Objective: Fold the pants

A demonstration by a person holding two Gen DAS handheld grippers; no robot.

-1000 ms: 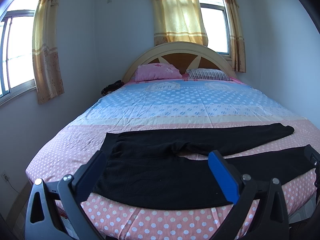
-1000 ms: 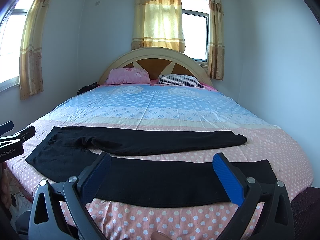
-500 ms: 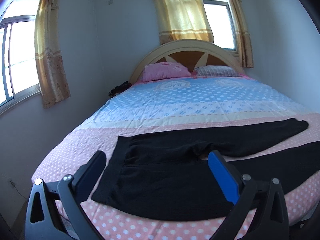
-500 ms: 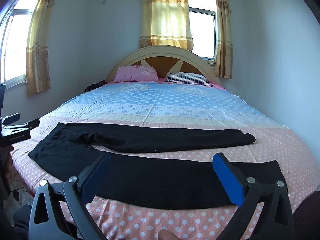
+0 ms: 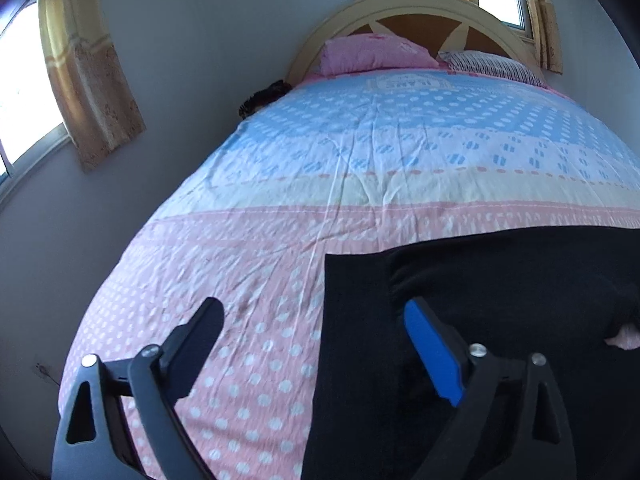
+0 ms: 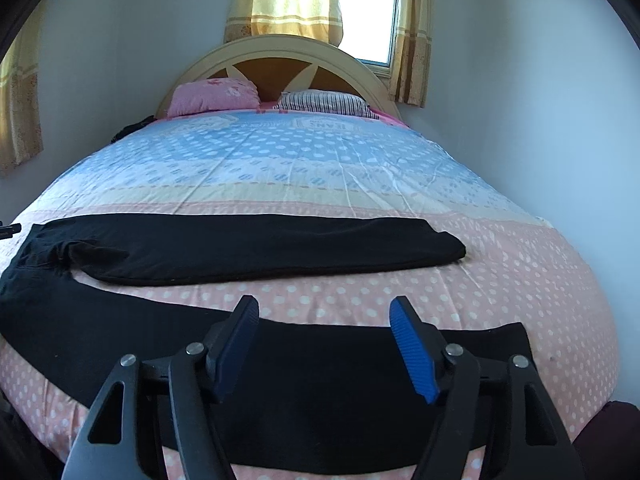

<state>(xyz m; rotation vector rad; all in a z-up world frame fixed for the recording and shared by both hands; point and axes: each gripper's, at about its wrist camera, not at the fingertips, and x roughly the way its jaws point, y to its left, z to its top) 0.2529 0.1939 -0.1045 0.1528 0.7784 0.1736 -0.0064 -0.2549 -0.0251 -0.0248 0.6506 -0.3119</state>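
The left gripper [image 5: 312,320] tilts downward, jaws apart and just closing. The right gripper [image 6: 324,312] likewise, its gap narrower, nothing pinched.

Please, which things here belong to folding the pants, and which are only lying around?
For the job:
- pants
- left tongs, open over the waist end
- right tongs, open over the near leg
- bed, the work surface

Lying about:
- pink pillow
- striped pillow
- dark clump at the bed's edge
- curtains
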